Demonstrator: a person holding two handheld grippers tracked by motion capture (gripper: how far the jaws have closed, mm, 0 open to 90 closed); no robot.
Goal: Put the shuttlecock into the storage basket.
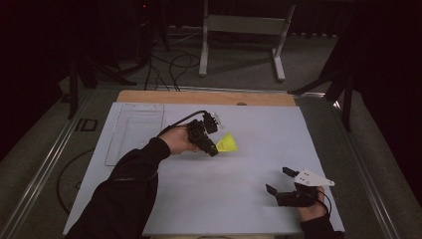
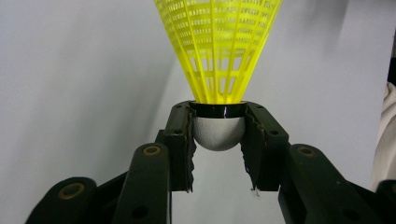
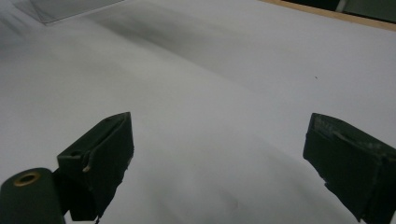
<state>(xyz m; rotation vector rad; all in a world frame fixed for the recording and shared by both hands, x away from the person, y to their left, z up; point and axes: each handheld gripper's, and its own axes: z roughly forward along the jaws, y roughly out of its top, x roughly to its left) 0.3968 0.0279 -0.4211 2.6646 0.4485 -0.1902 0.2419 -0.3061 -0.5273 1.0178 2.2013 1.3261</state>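
High view first: the left gripper (image 1: 215, 144) is out over the middle of the white table (image 1: 249, 199), and a yellow shuttlecock (image 1: 228, 144) juts from its tip, skirt pointing right. Near the front right edge, the right gripper (image 1: 278, 182) sits low with nothing near it.

Left gripper view now: the 2 jaws are clamped on the shuttlecock (image 2: 218, 70) at its rounded white cork (image 2: 218, 133), just under the black band, and the latticed skirt fans away beyond the tips. Good spot to hold, I'd say: the cork looks like the firm part, while that thin plastic mesh would likely flex or crush under a squeeze. It should weigh next to nothing, so a light pinch ought to do, though the domed cork could slip out.

Right gripper view: jaws stand wide apart, bare table (image 3: 210, 93) between them.
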